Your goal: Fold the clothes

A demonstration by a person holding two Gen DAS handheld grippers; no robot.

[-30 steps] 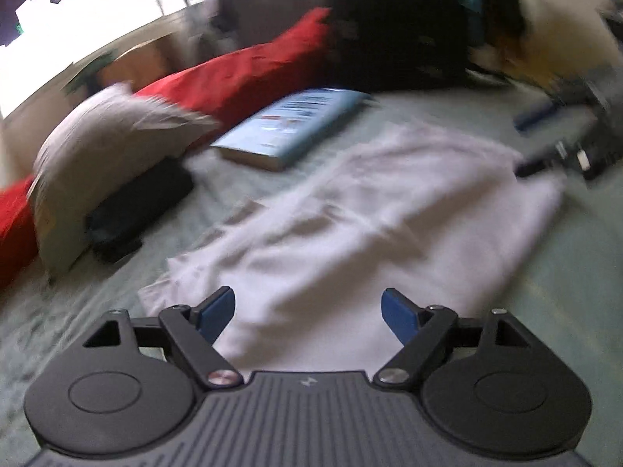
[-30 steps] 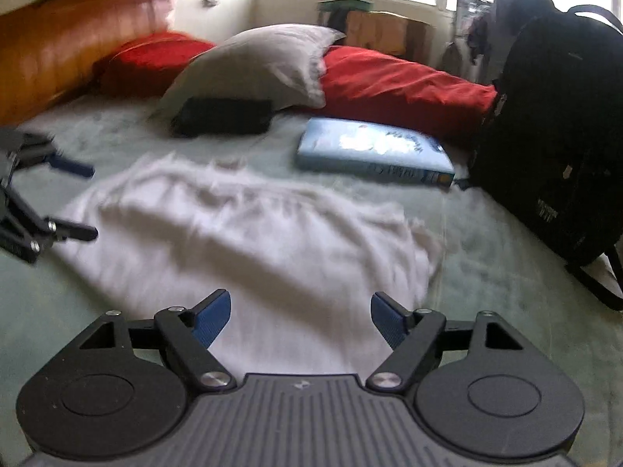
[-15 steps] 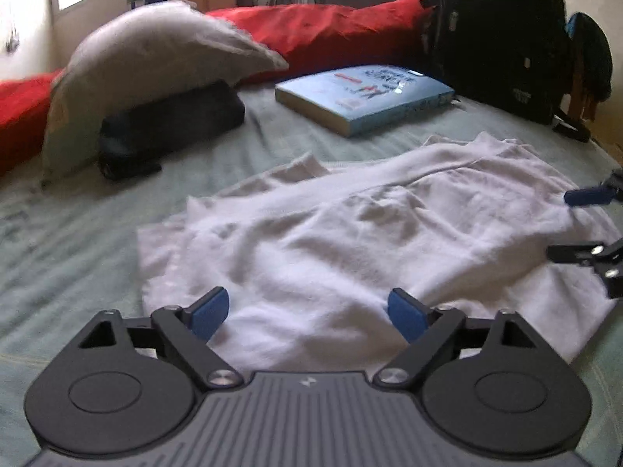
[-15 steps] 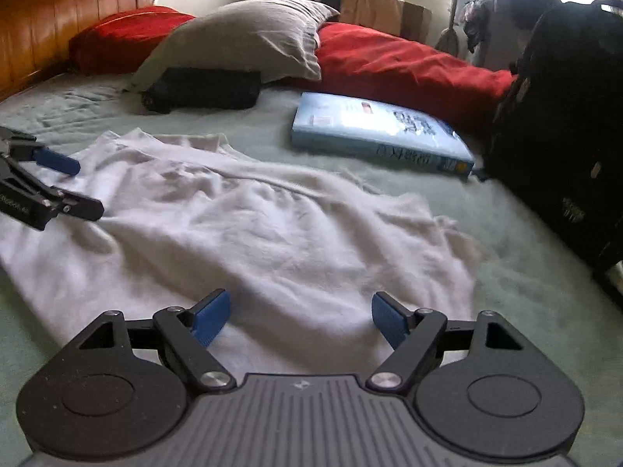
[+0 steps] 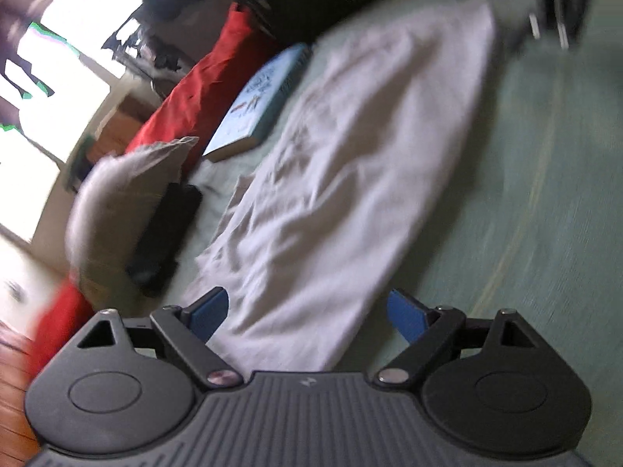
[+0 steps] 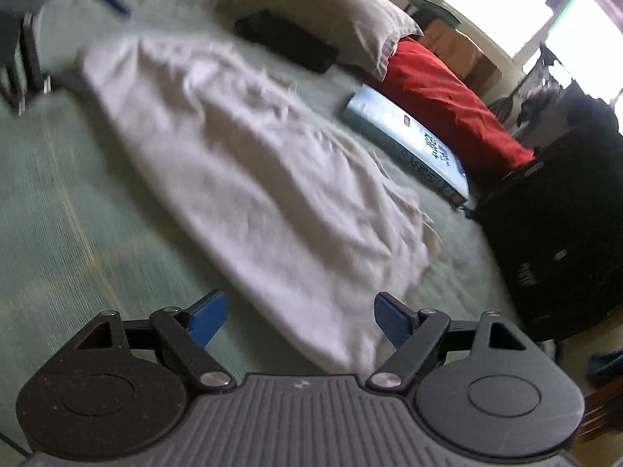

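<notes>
A white garment [image 5: 350, 175] lies spread flat and lightly wrinkled on the pale green bed sheet [image 5: 525, 194]. My left gripper [image 5: 307, 317] is open just above the cloth's near left corner, which lies between its blue pads [image 5: 210, 311] without touching them. My right gripper [image 6: 299, 319] is also open, over the garment's [image 6: 253, 179] near right corner. Each gripper appears blurred at the far end of the other's view: the right gripper [image 5: 494, 11] and the left gripper [image 6: 87, 41].
Beyond the cloth lie a light blue book [image 6: 409, 144], a grey pillow [image 6: 331, 11] on a black pouch [image 6: 288, 43], and a red bolster [image 6: 444, 105]. A black backpack [image 6: 557, 225] stands at the right. A bare strip of sheet [image 6: 58, 194] runs along the cloth's near side.
Both views have rolled sideways and dropped closer to the bed. Each gripper now sits at a near corner of the cloth, farther apart from the other. The cloth itself has not moved.
</notes>
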